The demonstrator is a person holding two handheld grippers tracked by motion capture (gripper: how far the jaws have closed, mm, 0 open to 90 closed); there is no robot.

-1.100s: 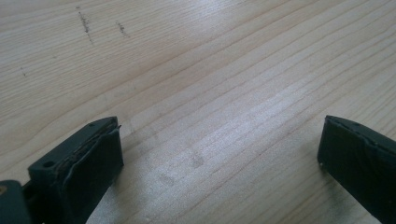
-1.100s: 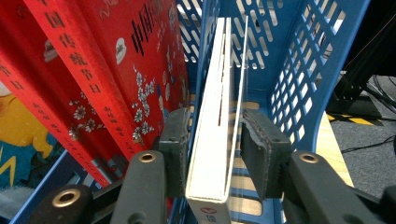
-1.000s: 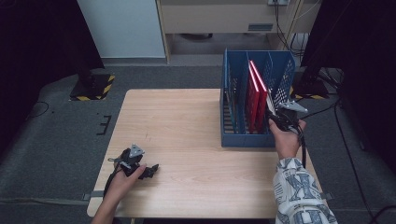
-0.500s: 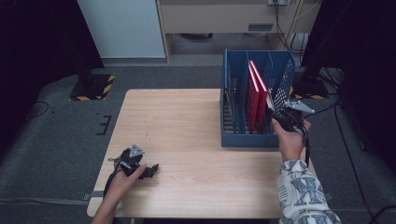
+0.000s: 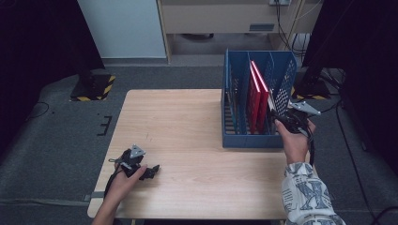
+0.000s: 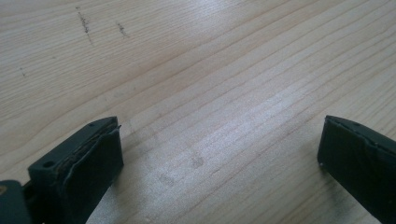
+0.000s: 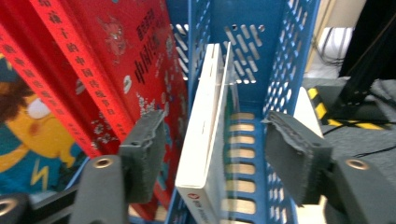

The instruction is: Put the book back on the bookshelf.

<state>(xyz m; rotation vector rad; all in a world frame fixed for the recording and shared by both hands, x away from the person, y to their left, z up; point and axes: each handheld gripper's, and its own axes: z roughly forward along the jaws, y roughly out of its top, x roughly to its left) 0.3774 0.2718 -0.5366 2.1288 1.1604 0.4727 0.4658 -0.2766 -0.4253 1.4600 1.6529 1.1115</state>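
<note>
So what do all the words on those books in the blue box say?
Red book: yellow Chinese characters down the spine and on the cover, too blurred to read.
White book: a small red mark and tiny print at its bottom end, too small to read.
Blue rack: no writing.

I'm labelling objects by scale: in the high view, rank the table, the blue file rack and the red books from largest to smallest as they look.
1. table, by far the largest.
2. blue file rack.
3. red books, standing inside the rack and smaller than it.

White book (image 7: 203, 140) upright-ish, blue rack's (image 7: 289, 51) end slot
</note>
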